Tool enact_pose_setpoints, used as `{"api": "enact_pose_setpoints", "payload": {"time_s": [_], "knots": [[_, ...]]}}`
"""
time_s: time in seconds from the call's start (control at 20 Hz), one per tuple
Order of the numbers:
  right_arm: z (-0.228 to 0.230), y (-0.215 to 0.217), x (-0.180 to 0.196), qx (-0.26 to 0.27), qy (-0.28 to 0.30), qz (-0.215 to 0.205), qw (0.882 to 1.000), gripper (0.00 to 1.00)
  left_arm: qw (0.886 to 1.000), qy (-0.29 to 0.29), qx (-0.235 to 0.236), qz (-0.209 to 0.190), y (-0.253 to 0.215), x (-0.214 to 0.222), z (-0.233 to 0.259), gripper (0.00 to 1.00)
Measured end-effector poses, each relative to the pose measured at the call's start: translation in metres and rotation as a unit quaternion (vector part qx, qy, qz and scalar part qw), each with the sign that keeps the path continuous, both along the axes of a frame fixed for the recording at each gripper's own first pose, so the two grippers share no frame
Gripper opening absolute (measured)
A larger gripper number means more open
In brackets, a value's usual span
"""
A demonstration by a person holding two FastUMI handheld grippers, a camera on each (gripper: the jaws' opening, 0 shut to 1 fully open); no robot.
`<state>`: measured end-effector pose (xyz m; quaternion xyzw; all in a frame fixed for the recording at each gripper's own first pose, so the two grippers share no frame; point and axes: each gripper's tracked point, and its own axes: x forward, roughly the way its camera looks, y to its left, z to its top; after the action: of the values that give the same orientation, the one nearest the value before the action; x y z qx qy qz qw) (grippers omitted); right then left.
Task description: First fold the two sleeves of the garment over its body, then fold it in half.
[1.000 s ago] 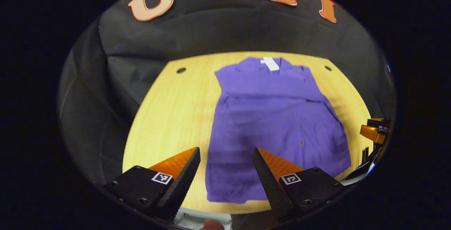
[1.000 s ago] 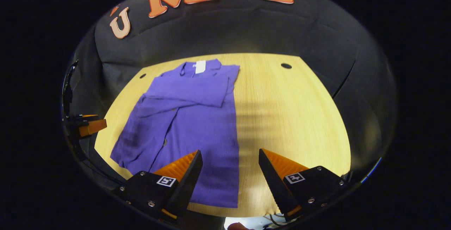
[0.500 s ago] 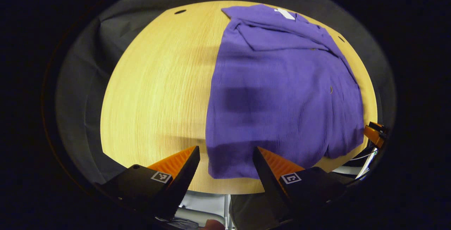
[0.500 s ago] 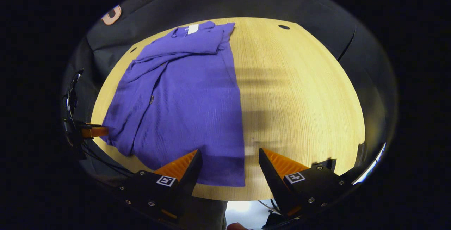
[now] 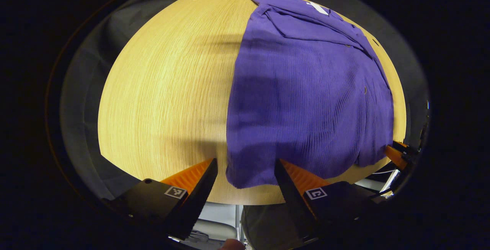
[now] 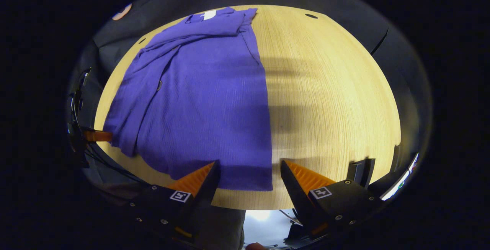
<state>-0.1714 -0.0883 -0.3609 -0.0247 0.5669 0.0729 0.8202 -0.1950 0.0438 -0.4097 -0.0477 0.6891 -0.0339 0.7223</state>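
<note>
Left gripper (image 5: 245,165): its jaws stand wide apart and hold nothing. It hovers at the near edge of the table, with the near left corner of the garment's hem showing between its fingers. Seen from the right gripper view, its tip shows at the far left edge, just beside the garment's left hem corner.

Table (image 5: 164,89): pale wood with a fine grain, rounded by the lens. Bare wood lies to the left of the garment in the left gripper view, and to the right of it in the right gripper view. A small dark hole (image 6: 311,16) sits near the far edge.

Garment (image 5: 306,89): a purple ribbed shirt lying flat on the table, collar at the far end, hem at the near edge. Both sleeves are folded across its upper body. A white label (image 6: 209,14) shows at the collar.

Right gripper (image 6: 250,166): fingers spread wide, gripping nothing. It hovers at the near edge of the table, the near right corner of the hem showing between its fingers.
</note>
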Motion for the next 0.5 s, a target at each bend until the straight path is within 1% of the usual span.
{"api": "enact_pose_setpoints", "payload": {"time_s": [0.1,0.15,0.3,0.35,0.4,0.45,0.5], "knots": [[-0.001,0.0,-0.001,-0.001,0.006,-0.004,1.0,0.96,1.0,0.002,0.005,-0.002,0.001,0.0,0.0,0.97],[-0.002,0.003,-0.005,0.003,0.013,-0.005,1.0,0.96,1.0,0.006,0.007,0.003,0.0,0.0,0.0,0.97],[-0.004,0.002,-0.009,-0.015,0.026,0.01,1.0,0.98,0.999,0.025,0.005,0.029,-0.002,0.0,-0.001,0.97],[-0.003,0.007,-0.008,-0.011,0.029,0.011,0.999,0.93,0.999,0.03,0.003,0.032,-0.006,0.002,0.0,0.96],[-0.005,0.008,-0.008,-0.015,0.033,0.005,0.999,0.88,0.999,0.036,0.0,0.027,-0.009,0.0,-0.003,0.89],[-0.005,0.013,-0.008,-0.003,0.039,-0.003,0.999,0.72,0.999,0.041,-0.005,0.021,-0.014,0.0,-0.003,0.85],[-0.004,0.016,-0.007,0.003,0.042,-0.011,0.999,0.61,0.999,0.043,-0.013,0.017,-0.02,0.0,-0.002,0.7]]}}
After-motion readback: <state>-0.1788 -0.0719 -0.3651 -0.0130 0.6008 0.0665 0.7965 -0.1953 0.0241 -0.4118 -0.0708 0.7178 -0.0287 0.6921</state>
